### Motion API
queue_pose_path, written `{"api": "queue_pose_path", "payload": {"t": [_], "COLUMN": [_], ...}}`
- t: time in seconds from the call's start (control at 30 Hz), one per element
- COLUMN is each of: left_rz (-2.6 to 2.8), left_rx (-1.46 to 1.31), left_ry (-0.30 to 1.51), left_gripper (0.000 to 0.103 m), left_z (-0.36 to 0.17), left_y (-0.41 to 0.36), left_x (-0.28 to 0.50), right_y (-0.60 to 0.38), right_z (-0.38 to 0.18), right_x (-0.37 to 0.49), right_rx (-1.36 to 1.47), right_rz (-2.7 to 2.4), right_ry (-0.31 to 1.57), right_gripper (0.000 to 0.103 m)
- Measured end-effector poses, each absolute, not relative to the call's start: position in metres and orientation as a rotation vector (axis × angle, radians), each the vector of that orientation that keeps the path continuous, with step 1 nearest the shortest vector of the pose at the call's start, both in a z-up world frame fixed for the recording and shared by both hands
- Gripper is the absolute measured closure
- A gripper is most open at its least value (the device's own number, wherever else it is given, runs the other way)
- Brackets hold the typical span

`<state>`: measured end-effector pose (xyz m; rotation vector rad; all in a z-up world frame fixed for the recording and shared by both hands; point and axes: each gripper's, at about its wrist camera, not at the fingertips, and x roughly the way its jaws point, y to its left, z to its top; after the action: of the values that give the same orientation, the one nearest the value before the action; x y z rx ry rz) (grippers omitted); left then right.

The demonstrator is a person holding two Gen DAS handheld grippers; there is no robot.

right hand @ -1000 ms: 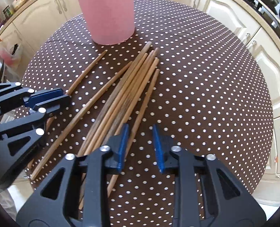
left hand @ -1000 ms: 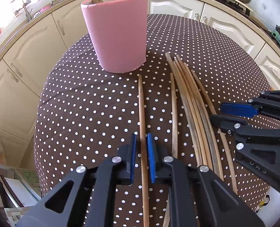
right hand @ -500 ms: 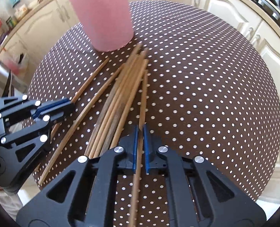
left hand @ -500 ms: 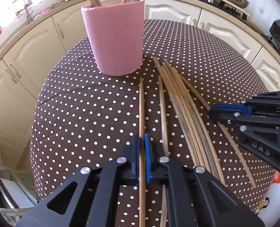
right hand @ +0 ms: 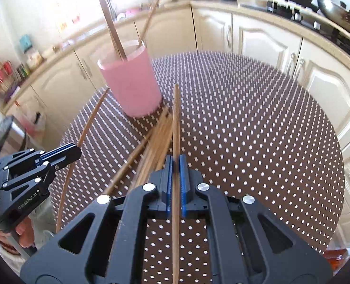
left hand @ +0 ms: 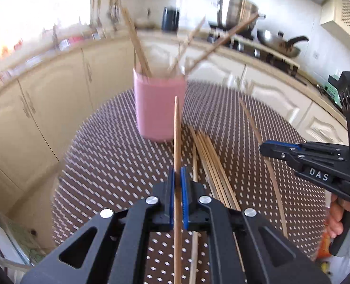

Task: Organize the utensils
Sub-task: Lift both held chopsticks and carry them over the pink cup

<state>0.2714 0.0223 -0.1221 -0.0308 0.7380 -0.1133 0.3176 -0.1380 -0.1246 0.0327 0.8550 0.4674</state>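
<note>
Each gripper has one chopstick pinched, so this is mid-job, not near the end. The left gripper [left hand: 177,184] is closed down tight on a chopstick [left hand: 176,137] that points straight ahead at the pink cup [left hand: 159,108], tip just short of it and lifted off the cloth. The right gripper [right hand: 176,172] is doing the same thing with its own chopstick [right hand: 175,127], jaws squeezed to a sliver around it, tip aimed just right of the cup [right hand: 130,82].

What looks done: the cup already has sticks in it [left hand: 137,45]. The left view shows roughly four poking out at angles, but it's blurry, so don't hold anyone to that. The right view only clearly shows two or three.

What's left: a loose pile [left hand: 212,163] is lying on the dotted tablecloth [right hand: 257,127], right of the cup's base. Looks like about five or six sticks fanned together, though they overlap and blur, so an exact count isn't possible.

So the tally is: one cup, two grippers, two chopsticks in the air, around four in the cup, maybe five or six on the table. Probably a bit under halfway, with the two held ones needing to tip upright and drop in.

Kitchen cabinets [right hand: 257,40] wrap around behind the table, with pans on the stove [left hand: 281,47].
</note>
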Motion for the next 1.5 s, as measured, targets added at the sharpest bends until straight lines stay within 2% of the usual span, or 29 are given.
{"api": "queue_pose_path", "payload": {"t": [0.43, 0.7, 0.93, 1.17, 1.5], "left_rz": [-0.208, -0.171, -0.125, -0.140, -0.078], "left_rx": [-0.156, -0.177, -0.215, -0.290, -0.292], "left_ry": [0.450, 0.234, 0.078, 0.081, 0.068], "left_gripper": [0.097, 0.097, 0.097, 0.097, 0.097], "left_z": [-0.069, -0.042, -0.015, -0.001, -0.024], "left_y": [0.032, 0.026, 0.030, 0.047, 0.056], "left_x": [0.246, 0.246, 0.278, 0.342, 0.398], "right_y": [-0.154, -0.160, -0.165, -0.151, -0.113], "right_z": [-0.068, -0.041, -0.027, -0.007, -0.016], "right_x": [0.290, 0.302, 0.344, 0.385, 0.427], "right_rx": [0.160, 0.221, 0.306, 0.311, 0.330], "right_rz": [0.571, 0.544, 0.542, 0.553, 0.658], "right_ry": [0.537, 0.344, 0.241, 0.132, 0.078], "right_gripper": [0.097, 0.097, 0.097, 0.097, 0.097]}}
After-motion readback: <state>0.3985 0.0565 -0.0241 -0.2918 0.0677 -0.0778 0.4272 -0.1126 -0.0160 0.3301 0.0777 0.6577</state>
